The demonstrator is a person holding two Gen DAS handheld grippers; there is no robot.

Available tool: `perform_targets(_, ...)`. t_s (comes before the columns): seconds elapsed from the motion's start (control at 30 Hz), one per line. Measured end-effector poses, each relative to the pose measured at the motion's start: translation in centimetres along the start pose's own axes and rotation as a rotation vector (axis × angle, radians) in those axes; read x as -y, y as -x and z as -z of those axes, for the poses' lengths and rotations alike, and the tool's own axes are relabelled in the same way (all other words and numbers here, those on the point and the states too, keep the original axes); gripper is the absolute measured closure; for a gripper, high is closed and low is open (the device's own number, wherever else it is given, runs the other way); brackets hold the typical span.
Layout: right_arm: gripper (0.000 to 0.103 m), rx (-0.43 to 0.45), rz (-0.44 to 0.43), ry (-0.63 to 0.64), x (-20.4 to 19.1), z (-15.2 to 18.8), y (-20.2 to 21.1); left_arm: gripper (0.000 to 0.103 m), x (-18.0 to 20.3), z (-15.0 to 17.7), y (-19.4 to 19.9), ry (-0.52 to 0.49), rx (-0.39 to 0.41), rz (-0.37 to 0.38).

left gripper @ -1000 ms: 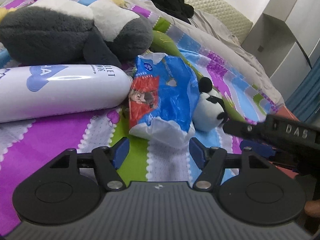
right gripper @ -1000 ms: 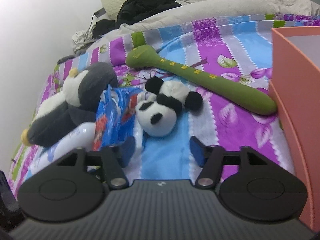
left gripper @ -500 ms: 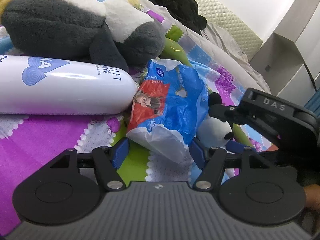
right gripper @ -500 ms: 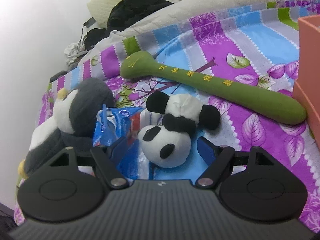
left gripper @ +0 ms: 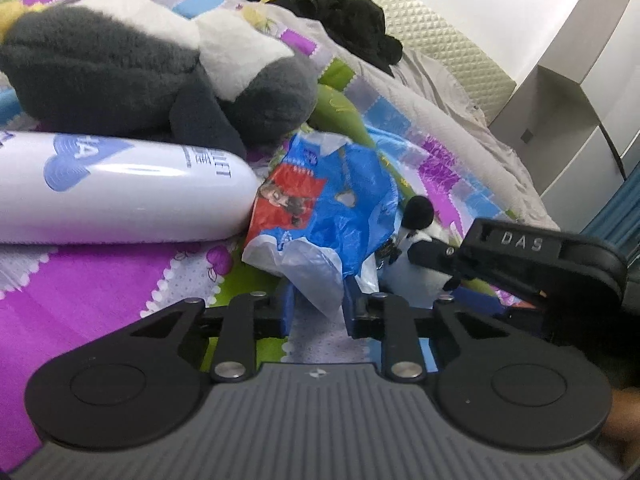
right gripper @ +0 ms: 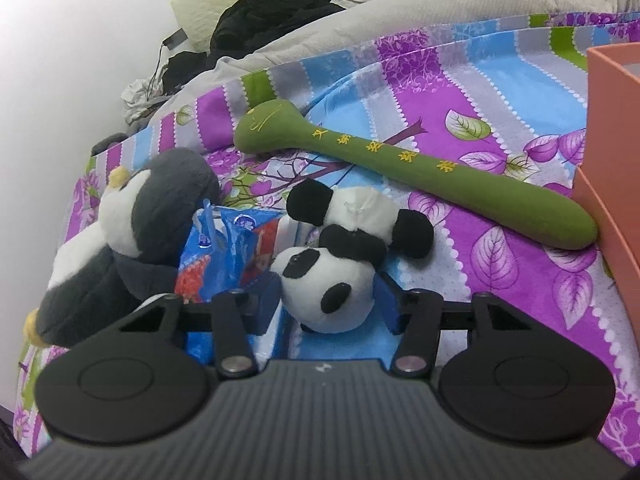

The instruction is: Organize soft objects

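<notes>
Both closing — left gripper (left gripper: 316,312) on bag (left gripper: 340,204), right gripper (right gripper: 326,304) on panda (right gripper: 328,284).

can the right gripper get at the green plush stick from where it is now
Probably not directly. The right gripper is closing with the small panda's head between its pads, and the panda's body lies between it and the green plush stick. The stick itself lies uncovered on the bedspread beyond.

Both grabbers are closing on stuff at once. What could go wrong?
1. The left gripper has only the thin white edge of the bag between its closing jaws; it could tear or slip out.
2. The right gripper is closing its jaws on the panda head; the round plush may squeeze out.
3. The bag and panda touch, so lifting one might drag the other.
</notes>
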State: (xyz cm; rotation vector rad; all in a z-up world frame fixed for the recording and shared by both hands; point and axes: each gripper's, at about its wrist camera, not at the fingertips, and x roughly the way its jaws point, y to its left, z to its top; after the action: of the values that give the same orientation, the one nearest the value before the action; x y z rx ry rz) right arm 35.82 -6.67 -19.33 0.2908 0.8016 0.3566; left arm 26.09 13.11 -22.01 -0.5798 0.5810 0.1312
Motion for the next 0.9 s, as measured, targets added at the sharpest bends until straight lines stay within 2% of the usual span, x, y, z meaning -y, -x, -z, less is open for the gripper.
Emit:
perform_targets(0.37, 0.050, 0.008, 0.025, 0.054, -0.6, 1.3, 4.0, 0.077, 0.5, 0.8, 4.4, -0.003, -0.007, 0.000)
perform_targets(0.9, 0.051, -0.023, 0.078, 0.150, -0.4, 5.4, 11.6, 0.078, 0.3, 4.5, 12.5, -0.018, -0.066, -0.010)
